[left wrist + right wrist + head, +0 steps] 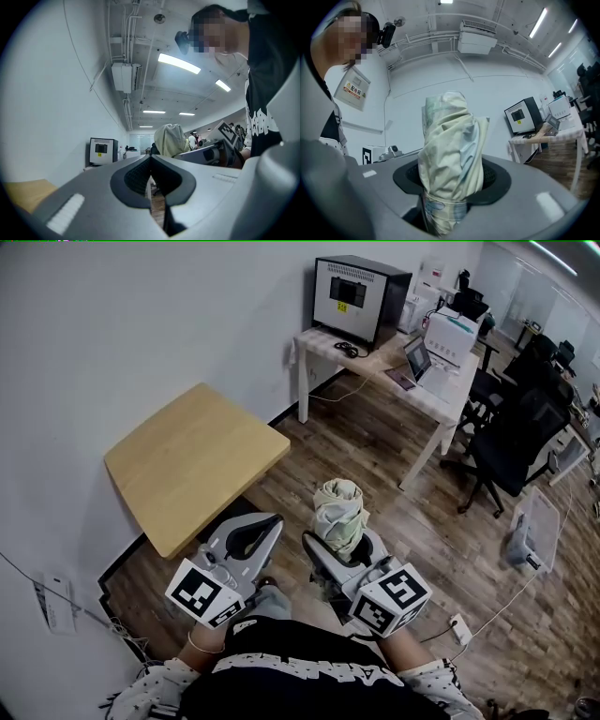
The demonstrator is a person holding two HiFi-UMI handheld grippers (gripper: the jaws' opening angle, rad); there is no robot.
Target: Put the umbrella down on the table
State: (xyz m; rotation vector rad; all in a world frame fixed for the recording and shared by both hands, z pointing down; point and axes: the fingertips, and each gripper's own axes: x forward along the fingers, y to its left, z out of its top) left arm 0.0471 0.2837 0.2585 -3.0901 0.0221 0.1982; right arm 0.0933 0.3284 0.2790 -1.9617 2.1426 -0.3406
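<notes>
In the head view, the right hand-held gripper is holding the folded pale umbrella upright, off the near edge of the wooden table and not over it. The left hand-held gripper is hovering closer to that same table edge. In the left gripper view, its jaws are meeting with nothing between them. In the right gripper view, the jaws are standing wide and clamping the umbrella's bundled cloth.

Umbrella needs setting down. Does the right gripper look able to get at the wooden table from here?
Probably yes: the right gripper, shut on the umbrella, has open floor between it and the wooden table; the left gripper beside it may need shifting.
</notes>
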